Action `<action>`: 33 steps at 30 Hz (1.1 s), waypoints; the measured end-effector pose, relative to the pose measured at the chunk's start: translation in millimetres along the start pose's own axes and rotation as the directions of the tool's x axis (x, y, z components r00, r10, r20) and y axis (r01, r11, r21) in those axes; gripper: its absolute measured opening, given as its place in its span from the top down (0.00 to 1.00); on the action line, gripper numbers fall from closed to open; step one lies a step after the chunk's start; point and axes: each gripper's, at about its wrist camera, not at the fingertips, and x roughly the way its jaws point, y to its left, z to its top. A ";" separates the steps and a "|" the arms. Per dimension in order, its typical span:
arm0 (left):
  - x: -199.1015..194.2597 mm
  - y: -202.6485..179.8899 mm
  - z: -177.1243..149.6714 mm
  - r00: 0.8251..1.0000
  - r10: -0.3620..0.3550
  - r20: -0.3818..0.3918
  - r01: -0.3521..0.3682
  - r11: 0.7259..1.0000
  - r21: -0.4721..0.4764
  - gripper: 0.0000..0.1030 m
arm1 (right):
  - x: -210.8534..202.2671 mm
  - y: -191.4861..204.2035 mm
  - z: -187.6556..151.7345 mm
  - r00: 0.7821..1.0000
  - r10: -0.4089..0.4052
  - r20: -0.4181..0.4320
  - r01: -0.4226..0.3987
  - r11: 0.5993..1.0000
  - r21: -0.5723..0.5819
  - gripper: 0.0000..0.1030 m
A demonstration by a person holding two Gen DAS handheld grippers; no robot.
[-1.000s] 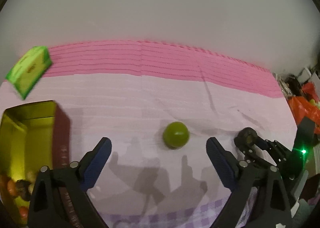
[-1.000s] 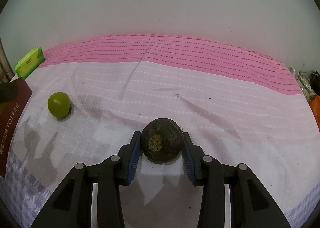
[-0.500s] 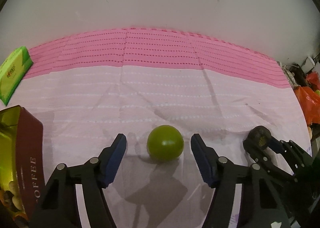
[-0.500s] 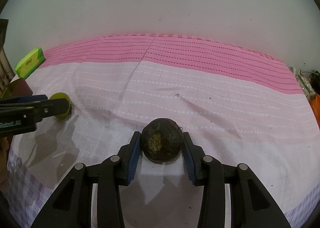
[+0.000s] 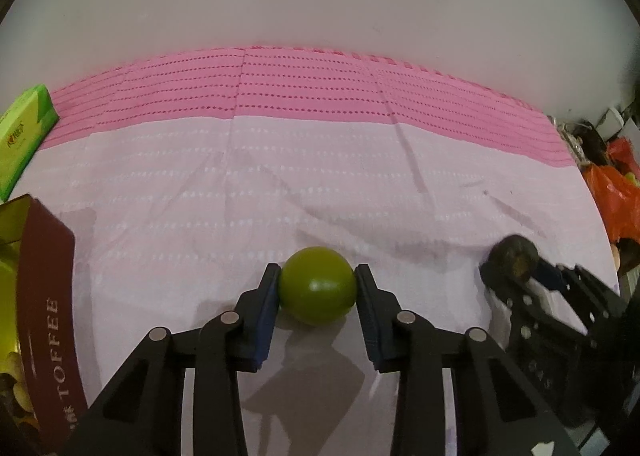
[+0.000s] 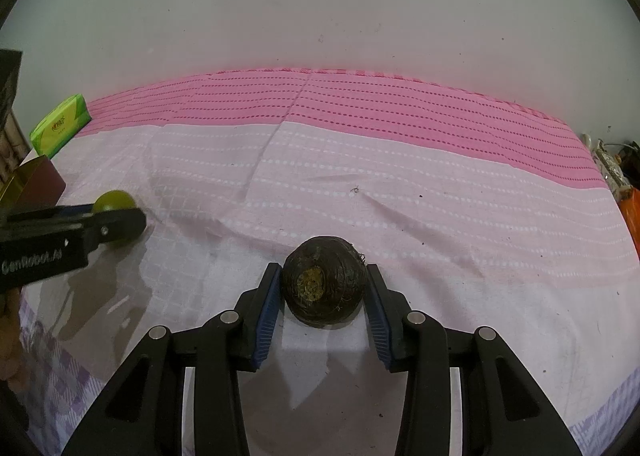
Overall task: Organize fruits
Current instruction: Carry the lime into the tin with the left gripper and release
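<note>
Pink striped cloth (image 5: 320,160) over the worktop, brown toffee box (image 5: 44,320) at left edge; left tool (image 5: 317,288) clamped on green fruit (image 5: 317,285) resting on cloth; right tool (image 6: 324,288) clamped on dark brown fruit (image 6: 324,286)

My left gripper (image 5: 317,298) is matte black plastic, its two angular arms set with round silver screw heads and ending in fingers (image 5: 267,306) faced with ribbed blue pads. My right gripper (image 6: 322,296) looks just the same: black arms, silver screws, blue-lined fingers (image 6: 267,306). From the right wrist view I can read white "GenRobot.AI" lettering along the left gripper's black side, with a bit of bare skin at the left edge.
</note>
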 end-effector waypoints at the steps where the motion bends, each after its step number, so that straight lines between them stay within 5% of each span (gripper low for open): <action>1: -1.2 0.0 -1.6 1.000 0.003 -0.002 -0.003 1.000 0.002 0.67 | 0.1 -0.2 0.1 1.000 0.000 0.000 0.000 1.000 0.000 0.59; 9: -16.3 1.4 -19.0 1.000 0.023 -0.003 -0.023 1.000 0.002 0.68 | 0.2 -0.6 0.1 1.000 0.000 0.000 0.000 1.000 0.001 0.58; 14: -24.5 4.4 -31.6 1.000 0.021 -0.009 -0.021 1.000 -0.007 0.68 | 0.6 0.4 -0.4 1.000 0.000 -0.004 0.000 1.000 0.011 0.49; 33: -73.2 18.7 -48.6 0.999 0.021 0.040 -0.019 0.999 -0.043 0.68 | 0.4 0.3 -0.4 1.000 -0.001 -0.005 0.002 1.000 0.009 0.49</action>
